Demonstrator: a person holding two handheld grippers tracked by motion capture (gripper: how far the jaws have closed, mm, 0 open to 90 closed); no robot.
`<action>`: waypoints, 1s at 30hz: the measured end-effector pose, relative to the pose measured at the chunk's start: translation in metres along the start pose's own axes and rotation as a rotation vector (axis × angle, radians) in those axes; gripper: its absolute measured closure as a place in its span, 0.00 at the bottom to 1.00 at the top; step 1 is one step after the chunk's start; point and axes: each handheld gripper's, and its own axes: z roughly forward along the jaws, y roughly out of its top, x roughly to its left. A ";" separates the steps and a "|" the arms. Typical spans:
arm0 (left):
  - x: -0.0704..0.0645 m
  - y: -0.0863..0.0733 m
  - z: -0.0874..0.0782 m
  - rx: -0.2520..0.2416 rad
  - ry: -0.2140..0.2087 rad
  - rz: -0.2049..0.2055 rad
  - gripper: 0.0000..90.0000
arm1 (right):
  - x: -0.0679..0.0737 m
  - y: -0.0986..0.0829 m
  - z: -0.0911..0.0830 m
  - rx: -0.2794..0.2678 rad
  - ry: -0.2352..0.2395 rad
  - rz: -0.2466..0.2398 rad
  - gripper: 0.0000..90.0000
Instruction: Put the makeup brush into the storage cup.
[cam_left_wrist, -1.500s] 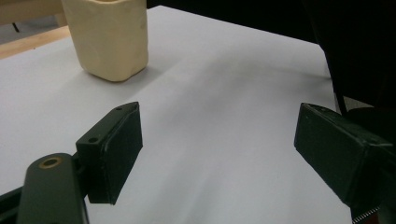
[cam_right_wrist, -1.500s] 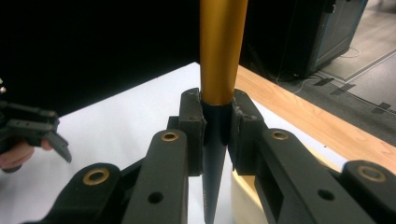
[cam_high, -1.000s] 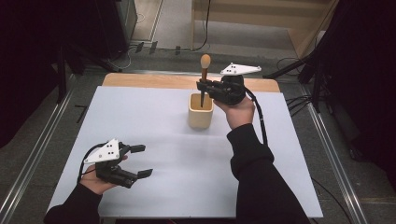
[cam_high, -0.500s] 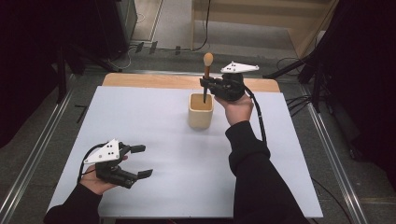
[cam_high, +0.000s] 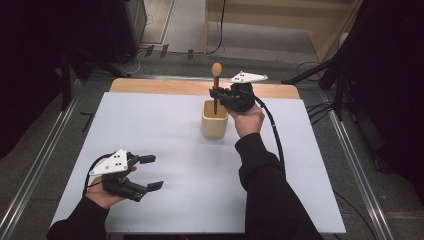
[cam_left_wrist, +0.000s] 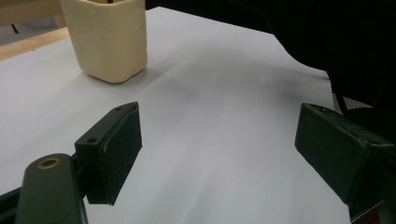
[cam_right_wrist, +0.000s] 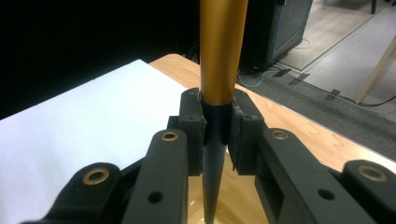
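Since a second ago, the right gripper (cam_high: 216, 94) has risen a little with the utensil (cam_high: 216, 75), whose wooden end now stands higher over the cup (cam_high: 214, 120); the left gripper (cam_high: 150, 172) has not shifted. Item, right gripper: jaws pressed together on the utensil's dark lower shaft just below the golden wooden handle (cam_right_wrist: 223, 46), held upright, dark tip pointing down inside the cream cup's mouth. Item, left gripper: jaws spread wide, holding nothing, hovering low over the white sheet (cam_high: 170, 135) at the near left, well apart from the cup; its own view shows the cup (cam_left_wrist: 105, 39) beyond the open jaws. Item, cup: upright near the far middle of the table (cam_high: 150, 86), close by the bare wooden strip along its back edge. Risks, as judged: the grip sits on a narrow tapering shaft, so the utensil might swivel or slip between the pads; nothing steadies the cup, so a tip dragging on its inner wall or catching the rim could tilt it or nudge it toward the far edge. Markings: no brand, label or writing can be read on cup, utensil, grippers or sheet.
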 end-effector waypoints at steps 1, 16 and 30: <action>0.000 0.000 0.000 0.000 0.000 0.000 0.17 | 0.000 -0.001 0.001 0.002 -0.001 -0.002 0.87; 0.000 0.000 0.000 0.003 -0.003 -0.003 0.17 | -0.001 -0.015 0.006 0.018 -0.015 0.010 0.87; 0.001 0.000 0.000 0.010 -0.001 -0.013 0.17 | 0.002 -0.022 0.012 0.058 -0.002 0.006 0.87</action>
